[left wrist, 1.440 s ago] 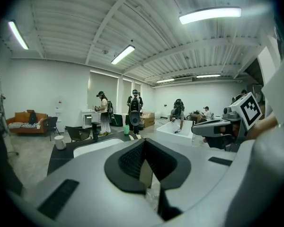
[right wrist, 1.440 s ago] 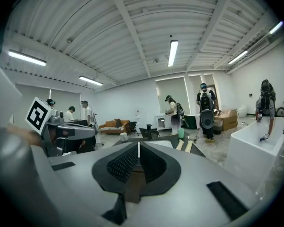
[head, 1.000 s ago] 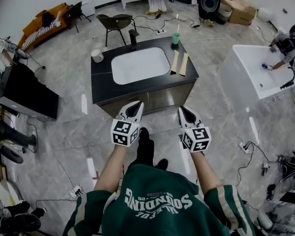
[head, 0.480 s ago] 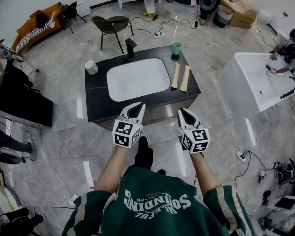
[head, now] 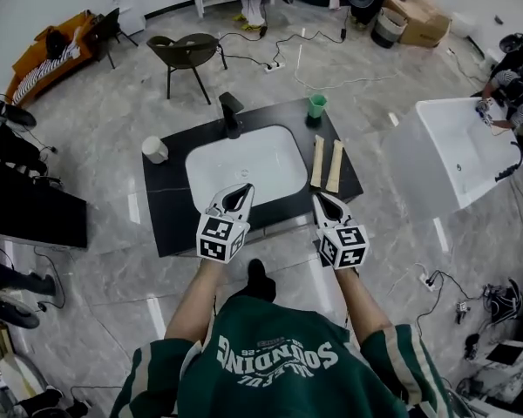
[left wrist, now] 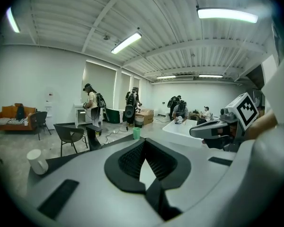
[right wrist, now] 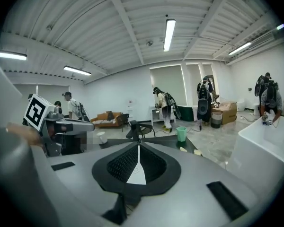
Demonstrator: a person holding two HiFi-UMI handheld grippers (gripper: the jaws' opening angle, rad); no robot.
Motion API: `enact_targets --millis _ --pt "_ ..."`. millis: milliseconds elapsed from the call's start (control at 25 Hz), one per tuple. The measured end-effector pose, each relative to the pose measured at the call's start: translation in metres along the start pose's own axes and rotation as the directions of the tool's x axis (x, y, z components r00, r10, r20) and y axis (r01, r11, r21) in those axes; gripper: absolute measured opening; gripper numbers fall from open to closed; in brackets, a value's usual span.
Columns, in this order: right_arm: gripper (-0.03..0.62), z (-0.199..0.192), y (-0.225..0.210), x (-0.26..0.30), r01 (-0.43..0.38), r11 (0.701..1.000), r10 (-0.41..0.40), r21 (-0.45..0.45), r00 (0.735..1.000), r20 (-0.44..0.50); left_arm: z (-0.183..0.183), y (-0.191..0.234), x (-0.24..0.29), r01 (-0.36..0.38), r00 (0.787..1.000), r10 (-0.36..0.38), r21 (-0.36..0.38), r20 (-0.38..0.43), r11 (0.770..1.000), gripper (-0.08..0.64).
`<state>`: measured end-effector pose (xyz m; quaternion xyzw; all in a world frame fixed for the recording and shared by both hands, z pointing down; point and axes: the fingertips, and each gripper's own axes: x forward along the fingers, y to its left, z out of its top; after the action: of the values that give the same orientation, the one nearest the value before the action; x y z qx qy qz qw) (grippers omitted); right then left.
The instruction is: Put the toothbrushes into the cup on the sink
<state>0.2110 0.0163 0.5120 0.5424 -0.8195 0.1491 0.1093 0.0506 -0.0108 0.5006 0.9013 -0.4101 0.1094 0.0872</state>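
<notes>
A green cup (head: pixel 316 105) stands at the back right of the black sink counter (head: pixel 170 220). Two long tan toothbrushes (head: pixel 317 161) (head: pixel 335 165) lie side by side on the counter, right of the white basin (head: pixel 247 166). My left gripper (head: pixel 235 197) hangs over the basin's front rim, shut and empty. My right gripper (head: pixel 325 203) is shut and empty over the counter's front right, just short of the toothbrushes. The right gripper view shows its jaws (right wrist: pixel 138 146) closed, with the cup (right wrist: pixel 181 134) and toothbrush ends (right wrist: pixel 182 149) ahead. In the left gripper view the jaws (left wrist: pixel 143 143) meet at the tip.
A black faucet (head: pixel 232 111) rises behind the basin and a white cup (head: pixel 155 150) sits on the counter's left. A white tub (head: pixel 458 146) stands to the right, with a person at its far end. A chair (head: pixel 185 52) and cables lie beyond the counter.
The counter has come closer in the head view. Both grippers, earlier in front of the cabinet, now reach over its front edge. Their jaws look the same.
</notes>
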Motion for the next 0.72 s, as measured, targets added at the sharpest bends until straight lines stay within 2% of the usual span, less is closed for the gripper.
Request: enact_targets --millis 280,720 --pt "0.043 -0.005 -0.011 0.048 0.036 0.998 -0.034 0.043 0.998 -0.052 -0.002 0.045 0.026 0.041 0.999 -0.041 0.001 -0.032 0.999 0.011" --pt "0.043 -0.001 -0.069 0.099 0.077 0.995 -0.071 0.058 0.993 -0.093 -0.012 0.064 0.084 0.058 0.996 -0.061 -0.055 -0.065 0.997 0.011"
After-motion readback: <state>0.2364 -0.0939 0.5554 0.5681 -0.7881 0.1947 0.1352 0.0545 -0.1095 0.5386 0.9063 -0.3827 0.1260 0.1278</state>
